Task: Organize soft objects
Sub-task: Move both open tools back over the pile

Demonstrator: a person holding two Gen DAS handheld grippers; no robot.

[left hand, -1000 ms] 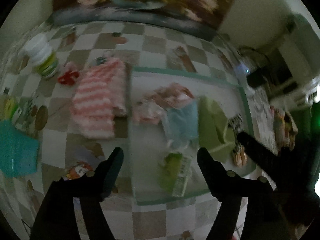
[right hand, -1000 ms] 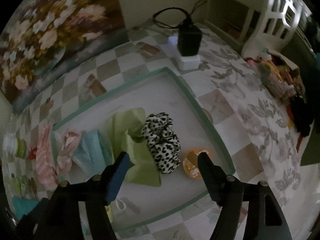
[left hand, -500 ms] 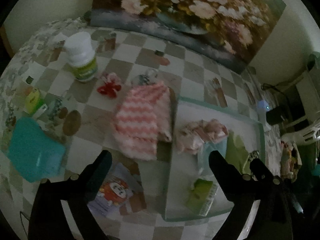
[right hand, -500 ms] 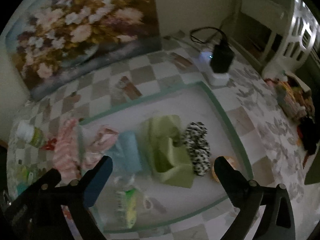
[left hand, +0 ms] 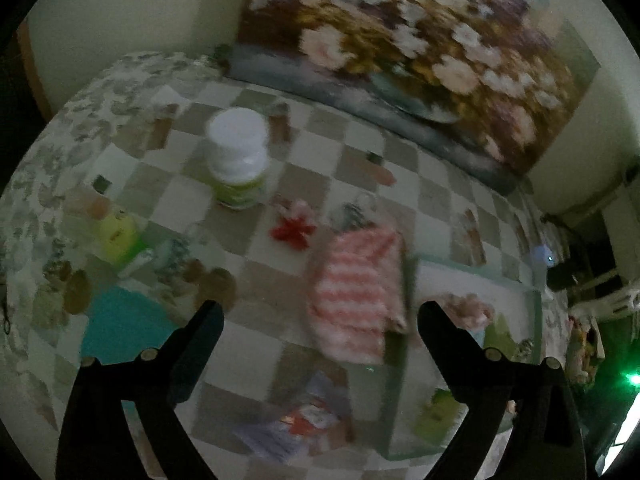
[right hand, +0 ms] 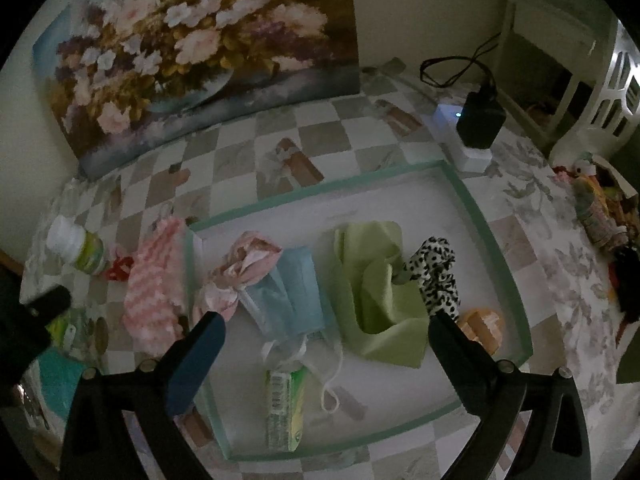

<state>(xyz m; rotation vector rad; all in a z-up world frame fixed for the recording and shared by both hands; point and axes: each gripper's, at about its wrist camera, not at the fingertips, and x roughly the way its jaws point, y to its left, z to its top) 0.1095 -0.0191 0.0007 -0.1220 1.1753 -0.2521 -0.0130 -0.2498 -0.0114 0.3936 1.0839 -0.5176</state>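
Observation:
A white tray with a green rim (right hand: 464, 196) lies on the checkered table. In it are a pink cloth (right hand: 244, 268), a blue face mask (right hand: 292, 292), a green cloth (right hand: 376, 284), a spotted scrunchie (right hand: 436, 276), an orange item (right hand: 482, 326) and a green tissue pack (right hand: 286, 404). A pink striped cloth (left hand: 356, 288) drapes over the tray's left rim; it also shows in the right wrist view (right hand: 154, 288). A red bow (left hand: 294, 230) lies beyond it. My left gripper (left hand: 316, 340) is open and empty above the table. My right gripper (right hand: 324, 344) is open and empty above the tray.
A white-capped bottle (left hand: 238, 160), a yellow item (left hand: 114, 234), a teal box (left hand: 116, 328) and a printed packet (left hand: 304, 420) sit left of the tray. A flower painting (right hand: 200, 48) leans on the wall. A black charger (right hand: 480, 120) stands at the back right.
Both grippers have pulled back and risen, so more of the table shows. The left view has swung left, from the tray to the bottle and teal box. Both jaws stand wider.

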